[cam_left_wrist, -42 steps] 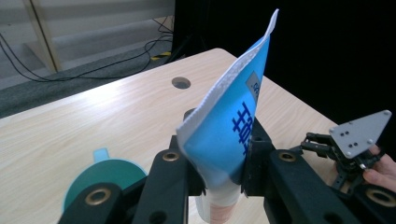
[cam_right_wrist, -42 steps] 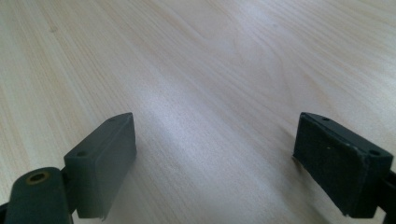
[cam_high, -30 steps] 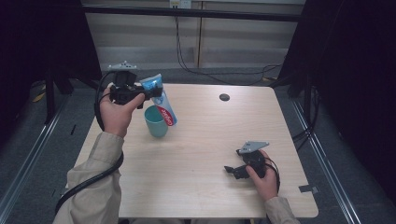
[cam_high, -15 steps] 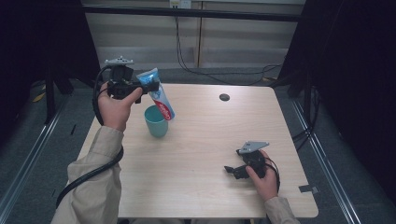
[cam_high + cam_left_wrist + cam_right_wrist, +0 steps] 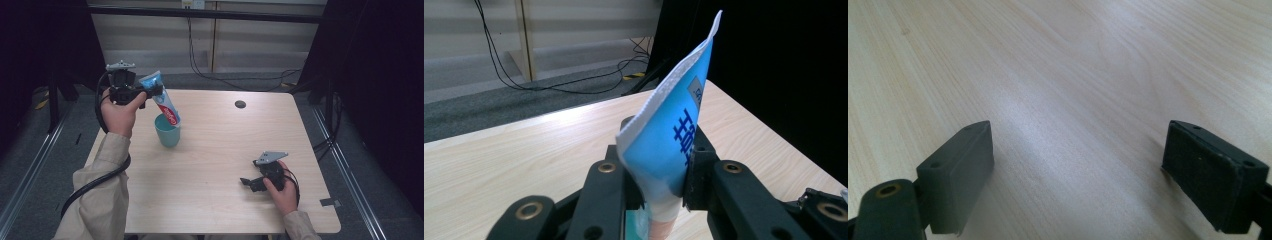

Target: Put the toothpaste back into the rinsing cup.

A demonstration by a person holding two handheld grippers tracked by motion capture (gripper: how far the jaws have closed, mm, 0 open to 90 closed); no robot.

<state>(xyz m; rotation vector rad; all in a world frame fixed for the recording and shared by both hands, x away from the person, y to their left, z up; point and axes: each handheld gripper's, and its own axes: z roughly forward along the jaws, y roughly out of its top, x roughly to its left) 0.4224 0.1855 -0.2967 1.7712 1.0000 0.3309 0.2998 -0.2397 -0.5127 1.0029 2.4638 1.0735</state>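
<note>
In the high view there is one wooden table (image 5: 215, 165), one teal cup (image 5: 167, 130), one toothpaste tube (image 5: 161, 98), one small dark round spot (image 5: 240, 104) on the tabletop, and two hand-held grippers. Taking the cup as landmark: it stands upright on the table's left half, and the tube slants above it, its lower end at or just inside the cup's rim and its flat crimped end rising up and to the left. The left gripper (image 5: 148, 94) is up and to the left of the cup, off the table surface, its jaws clamped on the tube's upper, crimped end. The right gripper (image 5: 246, 182) is well apart from the cup, to the right and toward the person, low over the table with nothing between its jaws. The dark spot lies beyond the cup and to its right. In the left gripper view, the two black jaws of the left gripper (image 5: 659, 175) press the blue-and-white tube (image 5: 669, 135) from both sides; its crimped edge stands up above them, and its body drops out of sight below. In the right gripper view, the right gripper (image 5: 1088, 175) has its jaws spread wide apart over bare wood grain.
</note>
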